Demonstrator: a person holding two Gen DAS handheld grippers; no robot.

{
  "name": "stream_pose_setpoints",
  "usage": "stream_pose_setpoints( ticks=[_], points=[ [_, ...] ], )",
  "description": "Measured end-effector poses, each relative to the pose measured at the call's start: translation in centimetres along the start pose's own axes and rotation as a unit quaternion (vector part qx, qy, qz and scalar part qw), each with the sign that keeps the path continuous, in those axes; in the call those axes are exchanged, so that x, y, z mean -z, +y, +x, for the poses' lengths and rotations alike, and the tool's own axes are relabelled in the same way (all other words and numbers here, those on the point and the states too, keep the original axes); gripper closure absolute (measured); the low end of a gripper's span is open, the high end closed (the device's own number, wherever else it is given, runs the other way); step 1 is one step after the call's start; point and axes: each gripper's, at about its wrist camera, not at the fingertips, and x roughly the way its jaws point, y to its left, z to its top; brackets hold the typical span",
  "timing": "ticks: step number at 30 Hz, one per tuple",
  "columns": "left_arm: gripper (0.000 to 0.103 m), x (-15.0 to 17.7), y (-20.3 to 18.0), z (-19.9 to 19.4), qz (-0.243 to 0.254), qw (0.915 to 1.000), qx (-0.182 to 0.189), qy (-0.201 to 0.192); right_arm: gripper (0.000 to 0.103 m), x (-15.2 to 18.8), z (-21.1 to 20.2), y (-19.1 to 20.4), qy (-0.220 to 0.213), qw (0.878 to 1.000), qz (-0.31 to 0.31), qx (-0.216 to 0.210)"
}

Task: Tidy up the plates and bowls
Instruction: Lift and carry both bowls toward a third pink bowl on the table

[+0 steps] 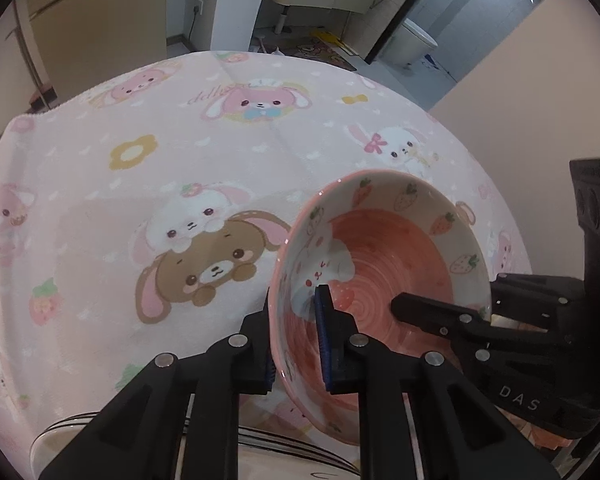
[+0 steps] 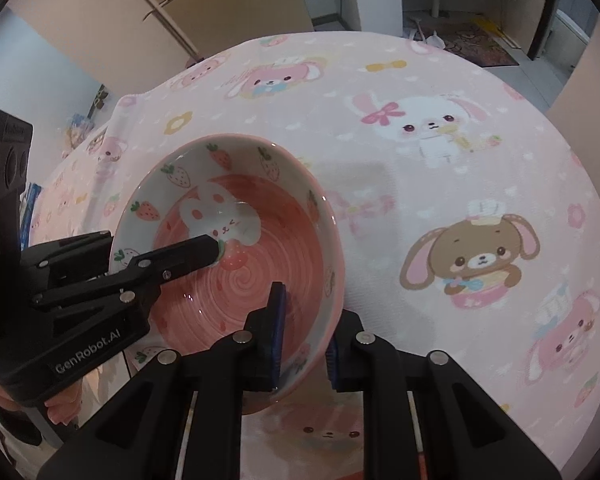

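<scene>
Bowl sits over the pink cartoon tablecloth, rim pinched on opposite sides by my left gripper and right gripper. Glazed wall looks slick; I judge uneven lifting could twist it free.

pink bowl, strawberry-and-bunny print inside, tilted, rim clamped on opposite sides.

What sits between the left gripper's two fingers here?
The rim wall of the pink strawberry bowl: in the left wrist view the left gripper has one finger inside the bowl and one outside, clamped on it.
</scene>
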Motion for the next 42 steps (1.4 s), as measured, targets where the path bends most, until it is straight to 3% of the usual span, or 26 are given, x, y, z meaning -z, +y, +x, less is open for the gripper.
stream_pose_setpoints(
  ticks=[7,20,42],
  points=[
    [0.086,0.4,-0.8,-0.9,0.008,0.9996,-0.026,-0.004,0.091,0.1,-0.5,-0.1,0.006,1.000,0.016,-0.006],
    [0.087,1.6,-3.2,-6.9,0.007,0.9988,-0.026,-0.041,0.092,1.4,-6.5,2.1,-0.032,0.999,-0.004,-0.003],
    [0.087,7.1,-9.8,-12.7,0.034,0.9962,-0.033,-0.073,0.094,7.9,-13.5,1.9,-0.071,0.997,-0.009,-0.002]
  ],
)
